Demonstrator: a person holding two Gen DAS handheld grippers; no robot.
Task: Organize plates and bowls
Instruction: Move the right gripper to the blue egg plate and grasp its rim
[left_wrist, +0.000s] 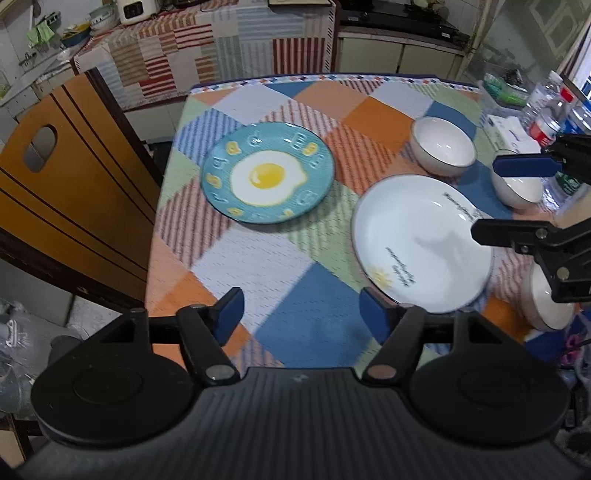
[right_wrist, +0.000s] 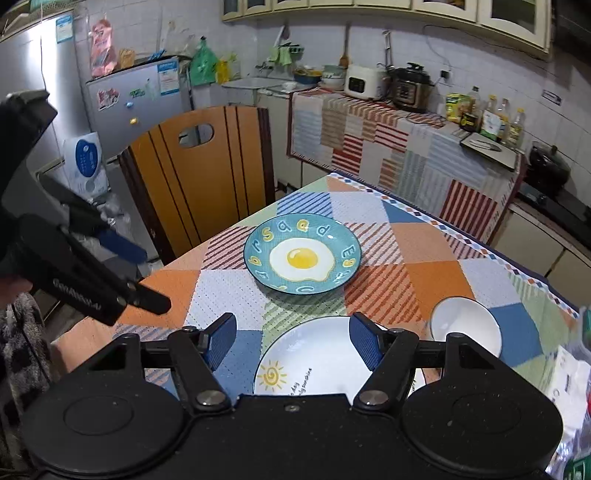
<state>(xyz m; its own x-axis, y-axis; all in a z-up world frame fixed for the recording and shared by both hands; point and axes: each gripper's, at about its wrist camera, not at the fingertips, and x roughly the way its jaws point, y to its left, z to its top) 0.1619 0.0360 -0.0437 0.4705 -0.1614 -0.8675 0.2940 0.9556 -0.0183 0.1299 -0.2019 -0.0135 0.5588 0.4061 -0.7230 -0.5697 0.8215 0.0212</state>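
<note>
We have both grippers spread wide and holding nothing, hovering above the surface (left_wrist: 280, 295) with its patchwork cloth. The relation that matters for the next move, as we judge it, is between the white plate (left_wrist: 413, 236) and the right gripper (right_wrist: 291, 338): in the right wrist view that plate lies directly ahead and just below, its near rim running under the right-hand finger, while in the left wrist view it sits off to the right of the left gripper (left_wrist: 301, 314), whose right-hand fingertip overlaps its near edge in the picture; whether it touches we cannot tell. So the right gripper looks the nearer and better lined up for the white plate. The blue fried-egg plate (left_wrist: 267, 172) lies farther out, ahead and slightly left of the left gripper, well apart from the white plate, and seems the left gripper's natural target. Being round, neither plate has a long axis to line up with; only the rim matters. By our count there are two plates and three white bowls: one bowl (left_wrist: 442, 145) beyond the white plate, a second (left_wrist: 517, 186) to its right behind the right gripper's blue fingertip, and a third (left_wrist: 546, 306) at the right edge, partly hidden by that gripper's body.
</note>
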